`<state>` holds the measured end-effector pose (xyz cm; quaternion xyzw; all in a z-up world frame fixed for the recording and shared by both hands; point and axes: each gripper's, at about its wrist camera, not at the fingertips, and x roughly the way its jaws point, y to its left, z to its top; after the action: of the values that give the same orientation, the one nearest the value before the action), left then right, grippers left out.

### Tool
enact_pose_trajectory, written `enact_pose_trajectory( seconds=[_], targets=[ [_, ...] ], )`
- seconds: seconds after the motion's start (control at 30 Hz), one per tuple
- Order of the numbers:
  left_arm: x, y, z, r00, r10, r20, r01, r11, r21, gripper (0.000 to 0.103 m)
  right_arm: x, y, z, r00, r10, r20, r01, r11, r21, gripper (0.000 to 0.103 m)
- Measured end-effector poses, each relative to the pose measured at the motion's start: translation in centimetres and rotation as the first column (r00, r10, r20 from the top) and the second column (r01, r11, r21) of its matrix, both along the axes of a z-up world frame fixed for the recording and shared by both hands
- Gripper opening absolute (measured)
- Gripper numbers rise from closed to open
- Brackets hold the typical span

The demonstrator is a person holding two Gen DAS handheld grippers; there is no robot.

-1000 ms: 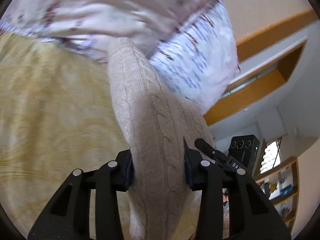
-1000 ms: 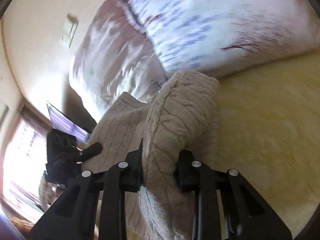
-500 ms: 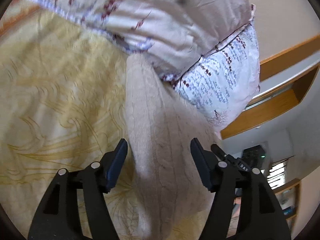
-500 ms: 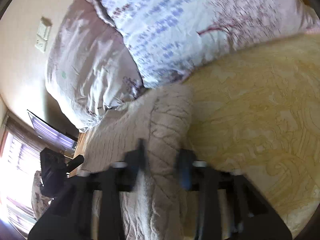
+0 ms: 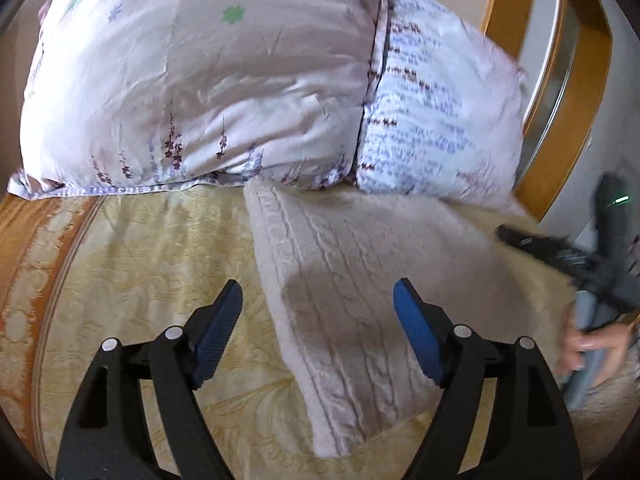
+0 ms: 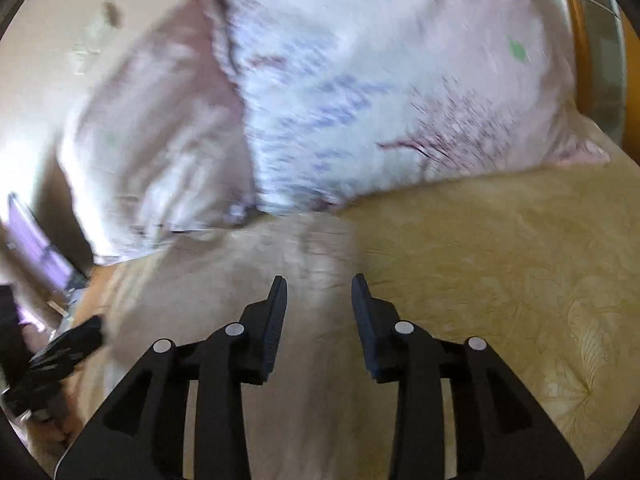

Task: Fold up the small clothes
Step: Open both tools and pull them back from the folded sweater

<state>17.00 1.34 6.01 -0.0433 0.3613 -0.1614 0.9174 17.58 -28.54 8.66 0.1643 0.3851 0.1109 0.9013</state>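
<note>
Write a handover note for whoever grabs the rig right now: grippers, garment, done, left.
Left gripper: jaws opening, pads clear of the knit sweater that lies below them.
Right gripper: jaws opening, sweater under them, nothing pinched; view blurred.
Sweater: lying on the yellow bedspread, its far edge against the two pillows.
Done: sweater laid down flat, one folded edge showing on its left side.
Left: check the fold is neat, likely another fold.

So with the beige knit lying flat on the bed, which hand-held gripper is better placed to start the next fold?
Probably the left hand-held gripper: its opening jaws straddle the beige knit's sharp, clearly visible left edge. The right hand-held gripper, jaws also opening, sits over the knit's opposite edge, but that view is too blurred to judge.
</note>
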Motion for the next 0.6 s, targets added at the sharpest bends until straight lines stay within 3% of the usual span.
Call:
enact_pose_trajectory(
  seconds=[0.1,0.2,0.23,0.4,0.47,0.53,0.6],
  targets=[
    [0.0,-0.1,-0.9,0.999,-0.003,-0.032,0.003,1.0,0.012,0.078,-1.0,2.0,-0.3,0.996,0.087,-0.015,-0.088,0.995,-0.037,0.035],
    [0.5,-0.5,-2.1,0.997,0.009,-0.071,-0.006,0.999,0.044,0.081,-0.3,3.7,-2.8,0.987,0.089,-0.133,-0.107,0.985,-0.137,0.036],
    [0.8,-0.7,-2.6,0.996,0.014,-0.086,-0.01,0.999,0.049,0.083,-0.1,4.0,-3.7,0.988,0.075,-0.137,-0.097,0.982,-0.161,0.037],
    [0.5,-0.5,-2.8,0.996,0.035,-0.081,-0.032,0.999,0.04,0.086,-0.5,3.8,-2.5,0.993,0.037,-0.116,-0.052,0.991,-0.125,0.041],
    [-0.3,-0.2,-2.3,0.998,0.025,-0.059,-0.024,0.999,0.024,0.086,-1.7,3.2,-1.8,0.997,0.01,-0.079,-0.019,0.994,-0.111,0.056],
    [-1.6,0.2,-1.8,0.999,0.018,-0.029,-0.017,1.0,0.021,0.087,-3.5,2.4,-0.8,0.999,-0.03,-0.016,0.028,0.991,-0.131,0.078],
    [-3.1,0.9,-1.5,1.0,0.011,-0.006,-0.011,1.0,0.0,0.092,-5.1,1.8,0.0,0.998,-0.046,0.031,0.05,0.988,-0.145,0.083]
  ],
)
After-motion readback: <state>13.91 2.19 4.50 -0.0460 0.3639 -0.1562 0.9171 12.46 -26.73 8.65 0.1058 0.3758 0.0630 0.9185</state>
